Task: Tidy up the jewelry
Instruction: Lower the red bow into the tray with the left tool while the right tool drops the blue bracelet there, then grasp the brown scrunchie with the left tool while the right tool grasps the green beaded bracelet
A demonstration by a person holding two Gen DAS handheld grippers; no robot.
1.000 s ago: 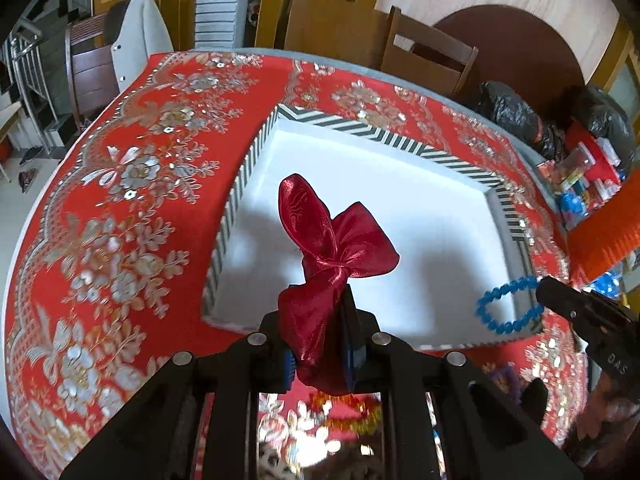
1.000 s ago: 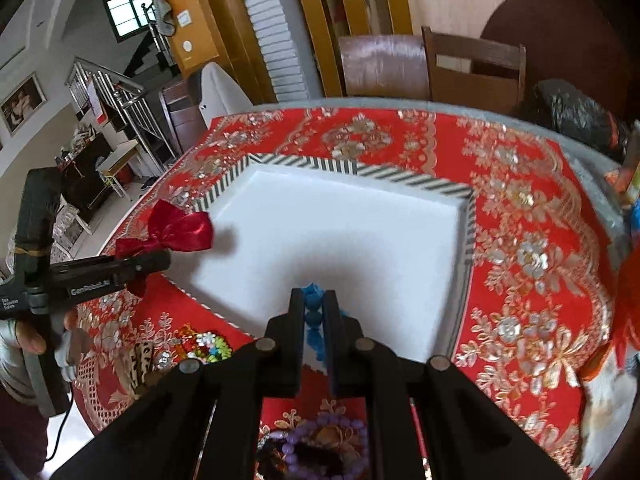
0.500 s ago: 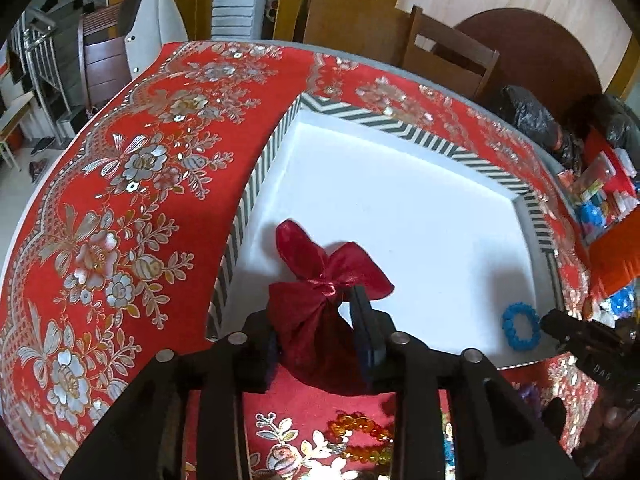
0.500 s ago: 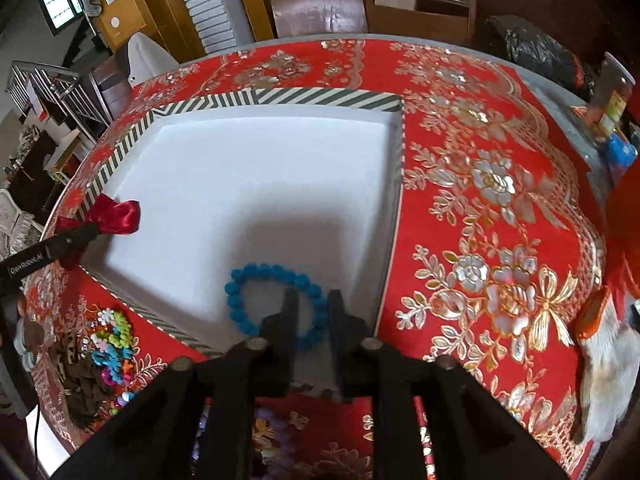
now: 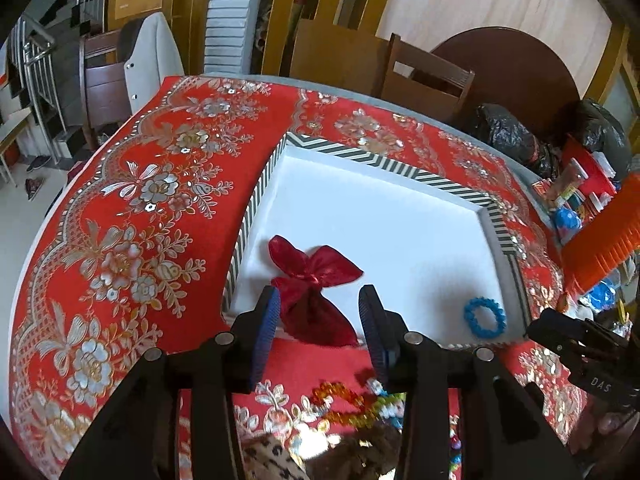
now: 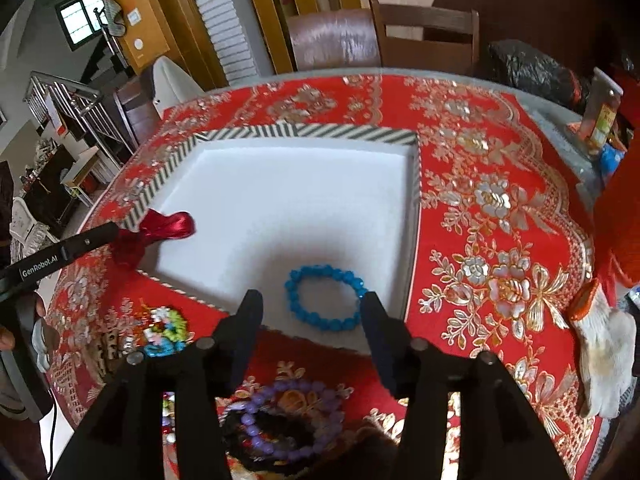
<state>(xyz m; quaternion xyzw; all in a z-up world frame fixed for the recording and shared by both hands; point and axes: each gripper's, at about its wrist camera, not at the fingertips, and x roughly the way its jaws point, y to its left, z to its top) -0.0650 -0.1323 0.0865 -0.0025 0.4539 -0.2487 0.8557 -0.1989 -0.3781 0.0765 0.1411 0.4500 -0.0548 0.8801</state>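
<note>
The round table (image 5: 132, 184) carried a red cloth with silver and gold floral embroidery; at its centre sat a shallow white tray (image 5: 392, 216) with a black-and-white striped rim (image 6: 304, 134); wooden chairs (image 6: 424, 36) stood at the far edge.

The left gripper (image 5: 316, 312) was positioned over the near left corner of the tray, its jaws spread wide and gripping nothing; the red satin pouch (image 5: 312, 292) lay between and just beyond the blue-padded fingers (image 5: 268, 320), draped across the near rim (bow end inside the tray, bag end over the cloth); contact between pouch and left finger could not be determined.

The right gripper (image 6: 310, 308) was positioned over the near right portion of the tray, jaws likewise spread and empty; the blue beaded bracelet (image 6: 326, 298) lay flat on the white tray floor between the fingertips, close to the near rim; its right edge lay at the tip of the right finger.

On the cloth nearer than the tray lay further items; a purple beaded bracelet (image 6: 284, 420) below the right gripper; a multicoloured bead cluster (image 6: 164, 330) to the near left; a white work glove (image 6: 604, 356) at the right edge.
</note>
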